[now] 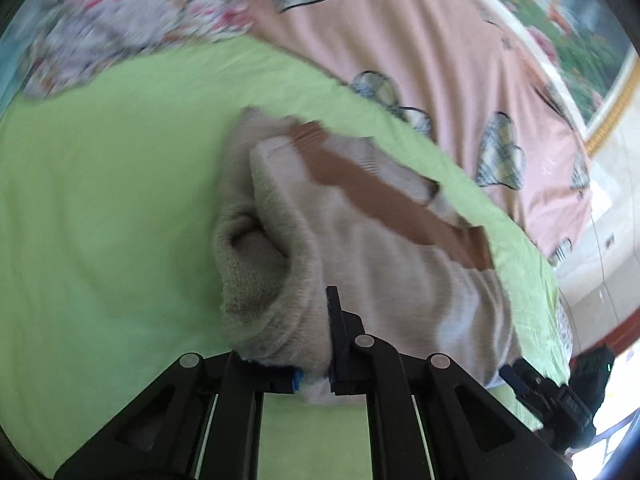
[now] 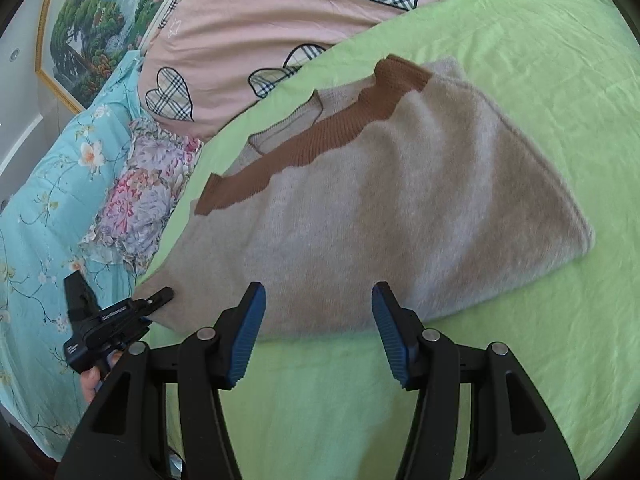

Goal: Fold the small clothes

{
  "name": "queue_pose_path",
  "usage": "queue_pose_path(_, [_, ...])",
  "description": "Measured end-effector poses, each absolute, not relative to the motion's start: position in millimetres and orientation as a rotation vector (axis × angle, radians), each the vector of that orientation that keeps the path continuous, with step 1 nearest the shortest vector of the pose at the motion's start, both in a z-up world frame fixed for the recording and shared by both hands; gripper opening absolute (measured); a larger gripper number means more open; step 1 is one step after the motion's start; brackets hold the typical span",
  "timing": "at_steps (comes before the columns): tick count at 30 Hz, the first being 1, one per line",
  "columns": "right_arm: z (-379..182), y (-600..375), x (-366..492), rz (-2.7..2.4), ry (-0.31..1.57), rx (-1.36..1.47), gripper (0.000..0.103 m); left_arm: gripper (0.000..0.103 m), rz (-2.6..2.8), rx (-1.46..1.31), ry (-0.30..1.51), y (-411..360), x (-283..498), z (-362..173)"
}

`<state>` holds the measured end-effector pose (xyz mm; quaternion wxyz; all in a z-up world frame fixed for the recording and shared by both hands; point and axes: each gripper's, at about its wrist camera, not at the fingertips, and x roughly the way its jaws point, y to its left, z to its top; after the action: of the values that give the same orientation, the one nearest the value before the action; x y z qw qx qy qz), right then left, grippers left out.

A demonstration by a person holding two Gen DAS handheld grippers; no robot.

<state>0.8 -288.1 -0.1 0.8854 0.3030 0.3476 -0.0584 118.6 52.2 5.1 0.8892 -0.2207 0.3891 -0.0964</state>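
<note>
A small beige knit sweater (image 2: pixel 400 200) with a brown ribbed band (image 2: pixel 304 144) lies on a green sheet (image 2: pixel 540 80), partly folded. My left gripper (image 1: pixel 316 364) is shut on the sweater's near edge (image 1: pixel 360 272), with a bunched fold beside its fingers. It also shows in the right wrist view (image 2: pixel 160 295), clamped on the sweater's left corner. My right gripper (image 2: pixel 318 312) is open and empty, its blue pads just over the sweater's near edge. The right gripper also appears in the left wrist view (image 1: pixel 508 374) at the sweater's far corner.
A pink duvet with plaid hearts (image 2: pixel 260 20) lies behind the green sheet. A floral pillow (image 2: pixel 136 200) and a turquoise flowered cover (image 2: pixel 40 220) lie to the left. A framed landscape picture (image 2: pixel 88 20) hangs on the wall behind.
</note>
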Motion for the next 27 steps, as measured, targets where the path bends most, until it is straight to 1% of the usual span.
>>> queue_pose_path(3, [7,-307,10,-0.09,0.709,0.666,0.057,0.007,-0.304,-0.371,0.755,11,117,30])
queue_pose_path(5, [12,-319,19,-0.054,0.701,0.688,0.057,0.007,-0.383,-0.335,0.745,-18,119,36])
queue_pose_path(8, [20,-334,35,-0.009,0.696,0.712,0.057,0.007,-0.446,-0.28,0.778,-57,126,27])
queue_pose_path(11, [22,-344,55,0.044,0.712,0.742,0.057,0.007,-0.468,-0.227,0.852,-86,133,1])
queue_pose_path(13, [19,-346,73,0.092,0.742,0.749,0.062,0.007,-0.468,-0.212,0.88,-93,135,-10])
queue_pose_path(14, [16,-346,80,0.104,0.751,0.752,0.07,0.007,-0.47,-0.208,0.889,-95,135,-15])
queue_pose_path(15, [13,-346,88,0.122,0.761,0.76,0.075,0.007,-0.471,-0.204,0.896,-97,134,-19])
queue_pose_path(23, [-14,-309,172,0.345,0.855,0.805,0.075,0.007,-0.484,-0.196,0.902,-97,135,-22])
queue_pose_path(26, [-16,-289,200,0.395,0.869,0.767,0.075,0.007,-0.479,-0.184,0.903,-104,139,-21])
queue_pose_path(27, [-16,-284,206,0.391,0.874,0.745,0.07,0.007,-0.477,-0.178,0.903,-105,139,-20])
